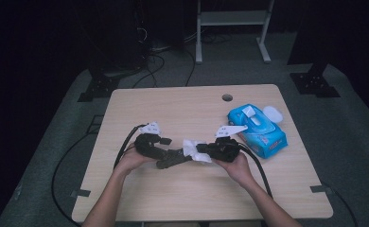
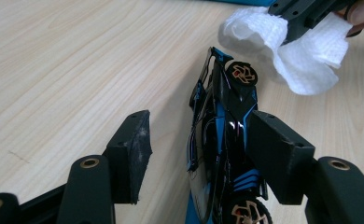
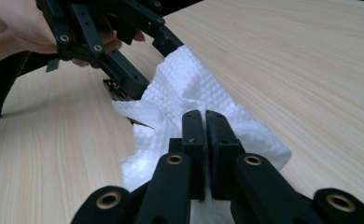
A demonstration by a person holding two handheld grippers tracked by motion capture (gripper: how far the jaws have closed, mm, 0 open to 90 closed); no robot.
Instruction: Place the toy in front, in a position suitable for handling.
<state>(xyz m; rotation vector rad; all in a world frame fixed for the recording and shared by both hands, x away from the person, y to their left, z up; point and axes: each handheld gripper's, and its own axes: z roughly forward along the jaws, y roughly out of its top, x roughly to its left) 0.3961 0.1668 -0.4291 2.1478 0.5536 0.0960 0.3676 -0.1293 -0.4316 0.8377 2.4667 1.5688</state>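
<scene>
The toy car (image 2: 224,140) lay near the middle of the table (image 1: 173,104), a dark, low racer with blue trim. Its long axis ran left to right between the two hands. The left gripper (image 2: 194,154) was spread around it: one jaw pressed its side, the other stood apart from it, so the hold looked loose. The right gripper (image 3: 205,140) had its jaws pressed together, pinching a white wipe (image 3: 189,98). The wipe hung just right of the car's far wheel (image 2: 242,73), close but apparently not touching. A rub along the body would have to run leftward from there. The blue wipe pack (image 1: 258,130) sat farther right.
</scene>
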